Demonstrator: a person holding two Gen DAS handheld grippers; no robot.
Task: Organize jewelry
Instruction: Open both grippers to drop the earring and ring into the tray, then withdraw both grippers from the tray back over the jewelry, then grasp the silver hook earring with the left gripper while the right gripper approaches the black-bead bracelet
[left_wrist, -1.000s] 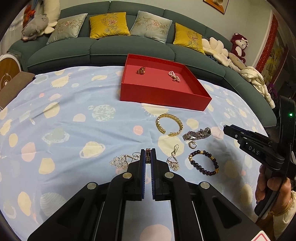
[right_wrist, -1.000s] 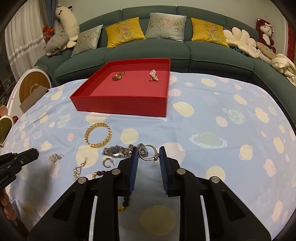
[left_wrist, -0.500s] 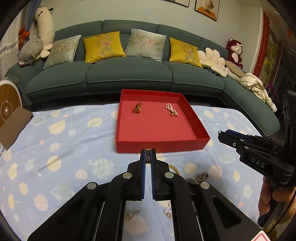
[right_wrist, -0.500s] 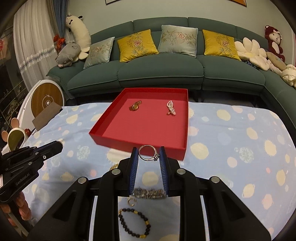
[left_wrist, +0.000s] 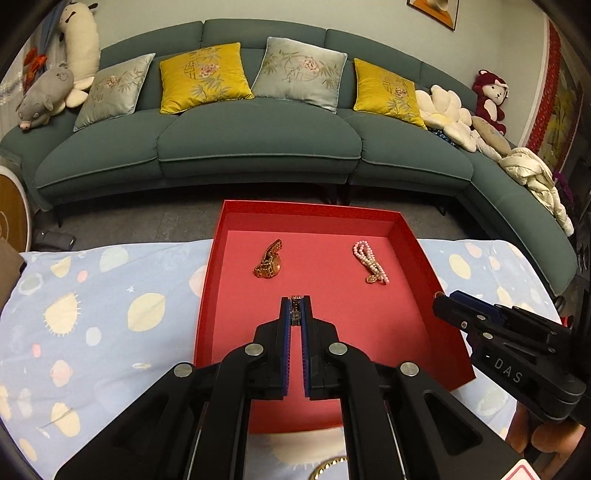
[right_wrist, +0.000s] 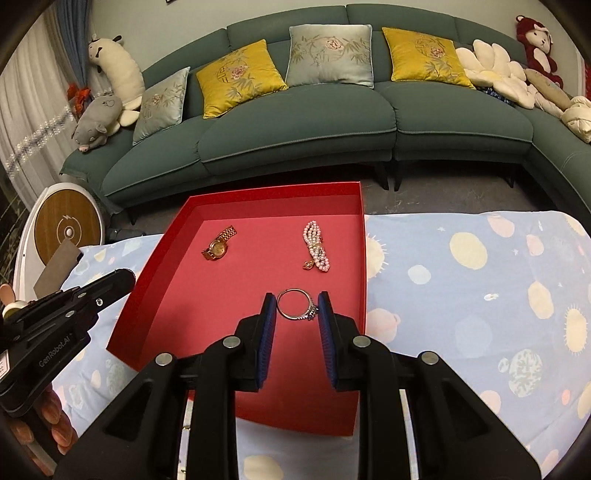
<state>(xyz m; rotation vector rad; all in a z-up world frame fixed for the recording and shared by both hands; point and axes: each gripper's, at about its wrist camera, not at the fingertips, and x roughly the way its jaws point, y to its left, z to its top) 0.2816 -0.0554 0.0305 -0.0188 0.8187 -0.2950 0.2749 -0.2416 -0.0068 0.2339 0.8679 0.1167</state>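
Observation:
A red tray (left_wrist: 207, 295) (right_wrist: 155, 258) lies on the patterned cloth. In it lie a gold watch (left_wrist: 269, 259) (right_wrist: 218, 244) and a pearl bracelet (left_wrist: 370, 261) (right_wrist: 316, 246). My left gripper (left_wrist: 295, 314) is shut on a small thin jewelry piece (left_wrist: 295, 310) and holds it above the tray floor. My right gripper (right_wrist: 297, 309) is shut on a silver ring (right_wrist: 295, 305) with a stone, also above the tray. Each gripper shows at the edge of the other's view: the right one in the left wrist view (left_wrist: 439, 305), the left one in the right wrist view (right_wrist: 125, 278).
A blue cloth with planet prints (left_wrist: 92, 314) (right_wrist: 480, 295) covers the table. A green sofa (left_wrist: 258, 140) with cushions and plush toys stands behind it. A gold bracelet's rim (left_wrist: 328, 470) shows near the front edge. A round white and wood device (right_wrist: 62, 229) stands at left.
Both grippers have risen from the cloth and moved forward over the red tray, each carrying its piece. The loose jewelry on the cloth has dropped out of view.

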